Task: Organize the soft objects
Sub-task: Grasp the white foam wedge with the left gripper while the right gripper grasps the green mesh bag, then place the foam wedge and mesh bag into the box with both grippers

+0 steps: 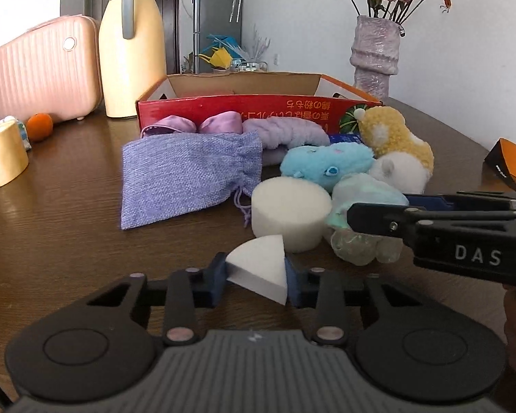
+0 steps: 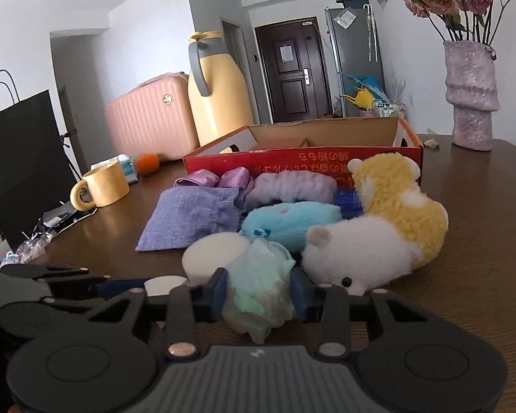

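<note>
Soft objects lie clustered on the wooden table [image 1: 68, 206] before a red cardboard box [image 1: 244, 110]. White wedge sponge [image 1: 261, 272] sits pinched between the left gripper [image 1: 256, 280] pads. Pale green bagged bundle [image 2: 261, 289] is squeezed between the right gripper [image 2: 259, 294] pads, beside the round white sponge [image 1: 289, 216] and white plush [image 2: 357, 254].

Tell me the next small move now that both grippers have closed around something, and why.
Probably lift both straight up, then carry them toward the red cardboard box. The left gripper pinches the white wedge-shaped foam sponge, and the right gripper squeezes the crinkly bag of mint-green fluff; both loads appear to rest on the brown wooden table.
</note>
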{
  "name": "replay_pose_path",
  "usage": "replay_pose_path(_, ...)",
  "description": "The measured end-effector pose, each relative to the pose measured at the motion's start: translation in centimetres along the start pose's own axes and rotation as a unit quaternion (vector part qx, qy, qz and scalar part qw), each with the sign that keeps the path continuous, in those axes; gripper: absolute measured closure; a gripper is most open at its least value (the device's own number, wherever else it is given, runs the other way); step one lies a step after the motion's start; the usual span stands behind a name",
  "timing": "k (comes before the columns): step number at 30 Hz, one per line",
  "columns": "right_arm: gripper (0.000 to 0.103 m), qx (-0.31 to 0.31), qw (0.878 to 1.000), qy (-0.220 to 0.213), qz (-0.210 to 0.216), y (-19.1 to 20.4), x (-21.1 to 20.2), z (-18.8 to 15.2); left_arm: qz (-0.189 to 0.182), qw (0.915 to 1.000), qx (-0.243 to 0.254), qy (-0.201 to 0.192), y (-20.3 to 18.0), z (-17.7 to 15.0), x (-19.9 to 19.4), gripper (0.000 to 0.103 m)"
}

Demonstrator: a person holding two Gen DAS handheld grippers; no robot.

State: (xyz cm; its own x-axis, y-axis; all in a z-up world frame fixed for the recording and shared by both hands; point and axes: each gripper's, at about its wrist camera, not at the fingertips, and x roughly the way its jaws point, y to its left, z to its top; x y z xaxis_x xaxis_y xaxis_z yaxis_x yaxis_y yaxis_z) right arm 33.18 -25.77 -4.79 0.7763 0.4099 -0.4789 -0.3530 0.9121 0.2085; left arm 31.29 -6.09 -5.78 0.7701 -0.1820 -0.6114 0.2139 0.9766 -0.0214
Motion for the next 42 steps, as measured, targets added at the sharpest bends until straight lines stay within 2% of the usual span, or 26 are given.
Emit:
replay_pose_path(1,0.072,0.001,1.000,-0.002,0.000,0.0,-0.1,0.0,0.002,1.0000,0.001,0.000,-0.1,0.0,-0.1,0.071)
replay_pose_path(2,0.079,0.005,1.000,-0.004,0.000,-0.1,-0.3,0.1,0.007,1.0000,0.001,0.001,-0.1,-0.1,-0.4,0.071)
replay_pose_path(4,0.083,0.014,1.000,-0.007,0.007,-0.1,-1.0,0.2,0.011,0.9999,0.000,-0.004,-0.2,-0.1,-1.2,0.071)
replay_pose_path(13,0.086,0.030,0.999,-0.038,0.015,0.5,-7.7,-2.0,0.030,0.9982,0.008,-0.051,-1.7,-0.4,-7.6,0.071)
replay_pose_path(18,0.086,0.043,0.998,-0.048,-0.003,0.2,-10.3,-3.3,-0.002,0.9984,-0.014,-0.055,-2.3,-0.3,-9.2,0.071)
replay_pose_path(22,0.086,0.043,0.998,-0.050,-0.017,-0.4,-11.8,-3.6,-0.019,0.9974,-0.010,-0.068,-3.4,-0.1,-9.7,0.071)
replay_pose_path(28,0.086,0.027,0.997,-0.050,-0.043,-1.1,-12.5,-2.4,-0.039,0.9948,-0.015,-0.093,-4.1,1.5,-8.8,0.071)
replay_pose_path(30,0.086,0.028,0.997,-0.053,-0.040,-1.5,-12.5,-1.2,-0.043,0.9942,-0.014,-0.097,-3.8,2.4,-8.4,0.070)
replay_pose_path(33,0.086,0.026,0.998,-0.059,-0.024,-2.4,-11.3,1.8,-0.053,0.9930,-0.007,-0.105,-2.9,5.5,-6.8,0.070)
replay_pose_path(36,0.086,0.007,0.998,-0.059,-0.008,-3.4,-8.3,6.5,-0.090,0.9919,-0.021,-0.087,-0.6,11.4,-3.3,0.070)
replay_pose_path(37,0.086,0.006,0.998,-0.055,0.003,-4.0,-6.7,8.6,-0.097,0.9921,-0.023,-0.077,0.0,13.7,-1.5,0.070)
replay_pose_path(39,0.086,0.007,0.999,-0.040,0.010,-5.4,-2.5,13.0,-0.087,0.9940,-0.030,-0.059,0.9,18.2,2.6,0.069)
replay_pose_path(42,0.086,0.026,1.000,0.004,-0.010,-8.1,5.4,19.4,-0.065,0.9972,-0.031,-0.021,1.7,23.9,10.4,0.069)
